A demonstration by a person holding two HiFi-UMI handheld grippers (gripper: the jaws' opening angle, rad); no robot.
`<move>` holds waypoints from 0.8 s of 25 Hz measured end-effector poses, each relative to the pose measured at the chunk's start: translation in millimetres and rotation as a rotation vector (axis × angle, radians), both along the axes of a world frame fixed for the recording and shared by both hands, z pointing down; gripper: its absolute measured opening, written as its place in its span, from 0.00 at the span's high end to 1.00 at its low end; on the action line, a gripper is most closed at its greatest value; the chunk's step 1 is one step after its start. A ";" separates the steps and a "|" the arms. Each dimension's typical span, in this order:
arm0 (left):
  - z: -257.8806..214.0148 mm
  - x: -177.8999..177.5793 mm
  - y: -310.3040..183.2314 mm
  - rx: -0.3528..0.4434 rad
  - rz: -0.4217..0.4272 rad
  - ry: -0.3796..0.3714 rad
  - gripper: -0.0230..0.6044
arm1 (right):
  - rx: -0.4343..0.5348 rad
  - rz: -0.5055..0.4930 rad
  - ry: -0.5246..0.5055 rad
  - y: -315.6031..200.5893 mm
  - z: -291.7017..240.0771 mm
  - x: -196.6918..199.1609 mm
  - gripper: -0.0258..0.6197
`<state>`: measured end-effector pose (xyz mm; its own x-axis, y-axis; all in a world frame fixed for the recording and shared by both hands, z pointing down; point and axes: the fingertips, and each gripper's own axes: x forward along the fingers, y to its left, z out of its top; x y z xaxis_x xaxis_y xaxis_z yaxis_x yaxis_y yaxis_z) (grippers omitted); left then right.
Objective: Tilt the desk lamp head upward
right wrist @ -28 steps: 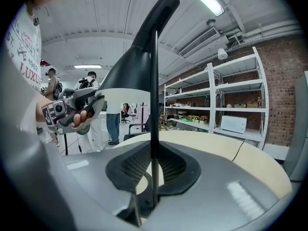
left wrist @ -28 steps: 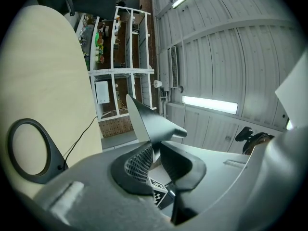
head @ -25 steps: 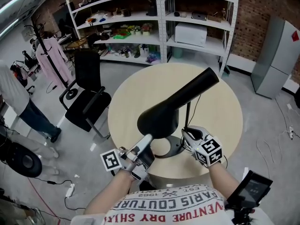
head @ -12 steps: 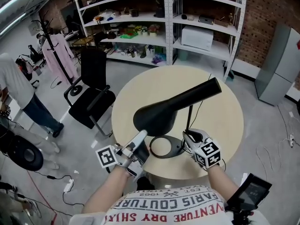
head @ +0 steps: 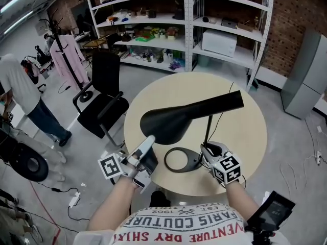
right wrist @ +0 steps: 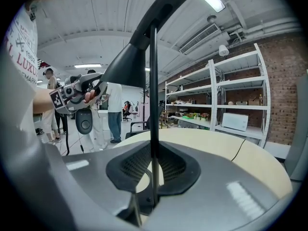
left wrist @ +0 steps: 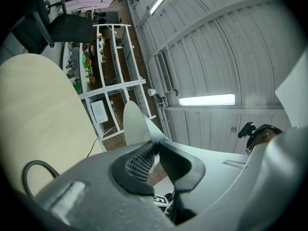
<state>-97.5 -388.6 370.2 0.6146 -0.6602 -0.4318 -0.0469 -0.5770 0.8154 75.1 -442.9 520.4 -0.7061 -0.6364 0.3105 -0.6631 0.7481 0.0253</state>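
A black desk lamp stands on the round beige table, with its ring base near the front edge. The lamp head lies almost level, its wide mouth toward me. My left gripper is shut on the rim of the head's mouth; its jaws have just been closing with that thin rim between them. In the left gripper view the pale inside of the lamp head rises from the jaws. My right gripper is shut on the thin upright stem, low down near the base.
A black office chair stands left of the table. White shelves full of items line the back wall, and a grey cabinet stands at right. A person stands far left. The lamp's cable trails across the table.
The lamp head has swung up from a steep slant to nearly level. My left gripper rose and moved left with its rim. The right gripper stayed on the stem.
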 end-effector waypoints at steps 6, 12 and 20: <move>-15.6 -3.8 -2.7 0.023 -0.023 -0.007 0.91 | 0.007 0.011 -0.013 -2.1 -2.6 2.8 0.89; -36.6 -5.0 -6.0 0.058 -0.049 -0.024 0.92 | 0.003 0.018 -0.019 -3.2 -3.7 9.1 0.89; -62.0 -7.9 -12.5 0.097 -0.082 -0.073 0.93 | -0.001 0.030 -0.024 -7.9 -2.5 9.9 0.89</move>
